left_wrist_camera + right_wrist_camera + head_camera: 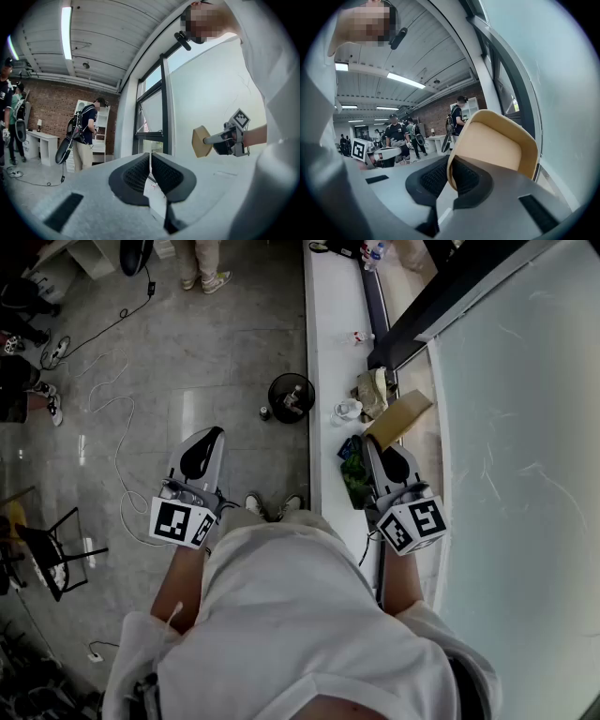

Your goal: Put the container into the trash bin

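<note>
The container (pixel 398 417) is a tan paper box, held up over the white counter (pixel 328 343) in the head view. My right gripper (pixel 378 445) is shut on its rim; in the right gripper view the container's (pixel 497 145) edge is pinched between the black pads of the right gripper (pixel 449 174). The black round trash bin (pixel 291 397) stands on the floor just left of the counter, ahead of my feet. My left gripper (pixel 203 457) hovers over the floor, left of the bin, shut and holding nothing (pixel 150 161). The left gripper view also shows the container (pixel 202 142).
On the counter lie a crumpled brown bag (pixel 372 394), a clear cup (pixel 346 411) and a green packet (pixel 354 480). A frosted glass wall (pixel 516 446) runs along the right. Cables (pixel 117 456) trail over the floor, a chair (pixel 47 554) stands left, and people stand farther off.
</note>
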The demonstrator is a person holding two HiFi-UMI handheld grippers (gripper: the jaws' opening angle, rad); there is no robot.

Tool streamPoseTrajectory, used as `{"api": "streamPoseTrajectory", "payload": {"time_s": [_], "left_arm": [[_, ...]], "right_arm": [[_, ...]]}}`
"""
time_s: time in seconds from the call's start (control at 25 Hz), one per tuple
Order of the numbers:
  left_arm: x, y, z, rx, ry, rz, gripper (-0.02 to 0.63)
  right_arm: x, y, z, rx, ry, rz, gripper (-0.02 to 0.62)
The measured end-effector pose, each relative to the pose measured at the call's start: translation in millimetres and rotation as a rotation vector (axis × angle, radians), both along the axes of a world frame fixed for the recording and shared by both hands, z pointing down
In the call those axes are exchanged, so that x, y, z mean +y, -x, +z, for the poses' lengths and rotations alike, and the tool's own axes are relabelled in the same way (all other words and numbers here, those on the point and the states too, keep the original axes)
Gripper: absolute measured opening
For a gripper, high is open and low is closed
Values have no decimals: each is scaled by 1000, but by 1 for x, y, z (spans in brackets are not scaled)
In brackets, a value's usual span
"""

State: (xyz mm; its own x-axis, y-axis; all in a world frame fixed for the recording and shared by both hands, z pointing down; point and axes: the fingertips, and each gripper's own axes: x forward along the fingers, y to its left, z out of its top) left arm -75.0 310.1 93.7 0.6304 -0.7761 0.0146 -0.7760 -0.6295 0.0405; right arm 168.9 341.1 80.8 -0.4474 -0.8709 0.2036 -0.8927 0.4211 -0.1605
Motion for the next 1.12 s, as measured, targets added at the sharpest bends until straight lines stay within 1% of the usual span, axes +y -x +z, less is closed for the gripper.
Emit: {"api": "streamPoseTrajectory", "payload": {"time_s": [0.2,0.36,0.48,0.68,0.8,0.92,1.12], "left_arm": [[0,-4,2,-4,4,-6,26],[0,-4,4,-9,3,-20,26],[1,-3,7,-13,9,-36,26],[-3,10,16,-25,38,-72,26],[-18,15,23,-22,55,-73,26],[-41,14,31,-10,72,-51,26],[-100,16,31,8,66,-12,26]], "right_arm": [[-2,-2,3,-6,1,-5,15],[-4,1,5,-12,-6,-48,17],[-9,5,7,-34,-20,-80,17],[-26,15,18,-41,9,-103,18],[-42,19,23,-33,26,-105,18],[-62,21,27,-27,43,-85,18],[-111,27,25,-14,55,-57,18]]}}
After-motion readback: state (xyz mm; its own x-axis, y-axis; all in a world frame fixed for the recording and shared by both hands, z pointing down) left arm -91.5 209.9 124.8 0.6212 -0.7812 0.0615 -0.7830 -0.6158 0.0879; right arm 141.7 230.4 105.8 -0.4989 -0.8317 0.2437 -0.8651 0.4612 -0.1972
